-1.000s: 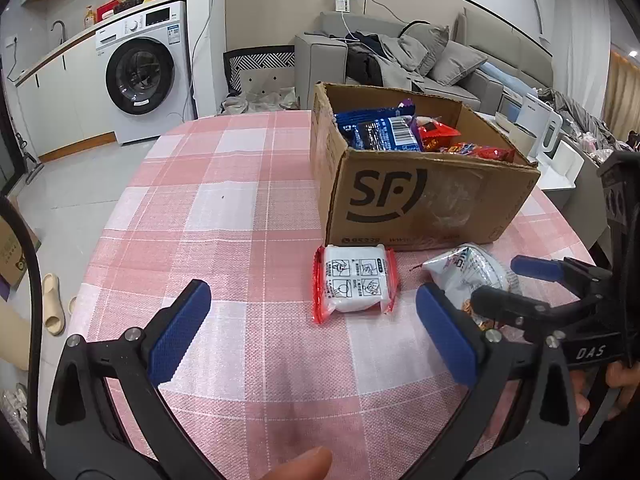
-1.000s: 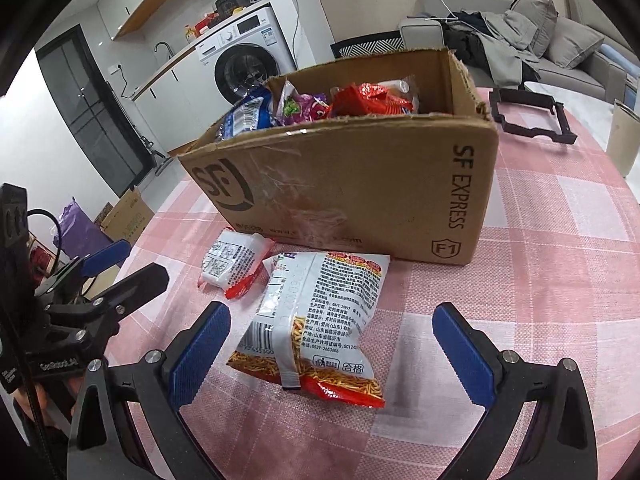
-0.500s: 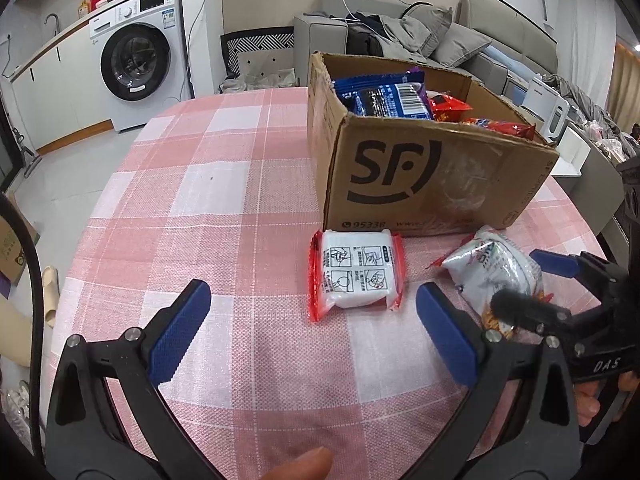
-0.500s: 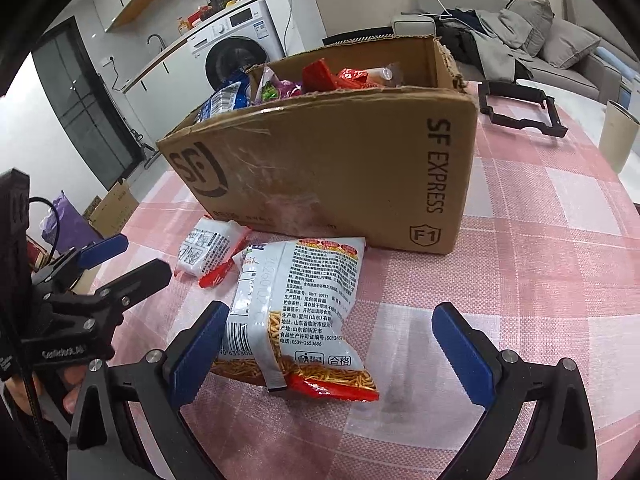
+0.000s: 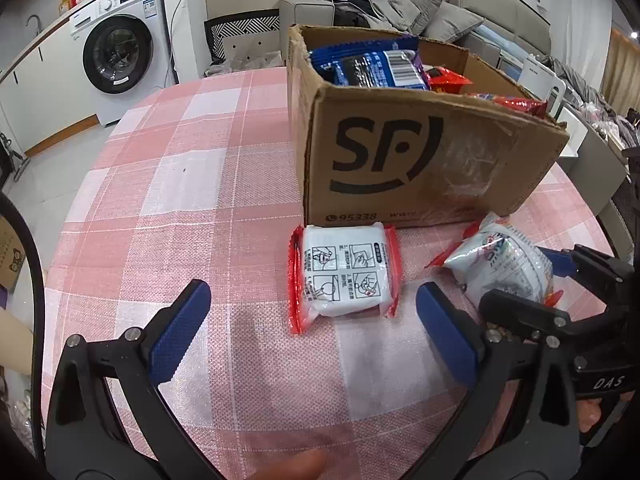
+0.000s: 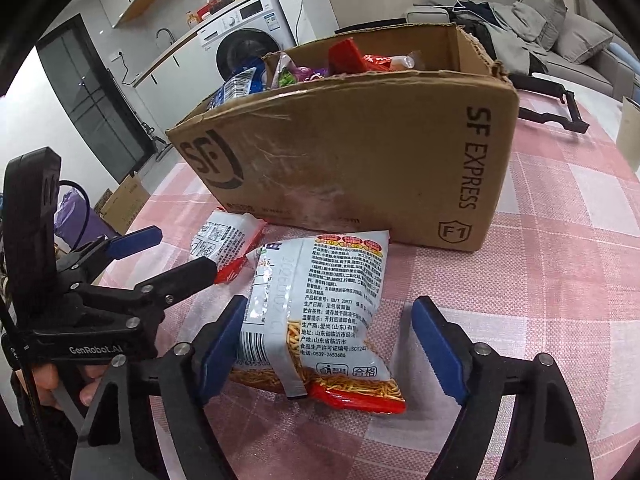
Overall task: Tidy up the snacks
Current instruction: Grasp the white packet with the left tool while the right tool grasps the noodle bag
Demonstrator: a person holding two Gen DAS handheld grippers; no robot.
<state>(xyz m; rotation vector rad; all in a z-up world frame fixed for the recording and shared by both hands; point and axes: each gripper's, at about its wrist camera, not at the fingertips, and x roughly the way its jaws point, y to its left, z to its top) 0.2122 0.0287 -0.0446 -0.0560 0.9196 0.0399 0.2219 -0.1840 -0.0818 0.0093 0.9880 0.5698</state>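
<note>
The step in hand looks like picking up the noodle packet point(image 6: 316, 312) for the cardboard box point(image 6: 360, 152) just beyond it. The right gripper point(image 6: 326, 344) (jaws just closing, left pad touching) straddles it, not yet pinching; next it must squeeze. The left gripper point(image 5: 312, 332) hangs spread, empty, short of the white packet point(image 5: 344, 276).

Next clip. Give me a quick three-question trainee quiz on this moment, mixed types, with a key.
1. True or false: the noodle snack bag lies between the right gripper fingers.
2. Which packet lies ahead of the left gripper? A) blue packet B) small white packet with red ends C) green packet
3. Fill in: the cardboard box stands on a pink checked ____.

Key: 1 true: the jaws have just been closing around it, one pad at its edge, the other clear. 2 B. 3 tablecloth.
</note>
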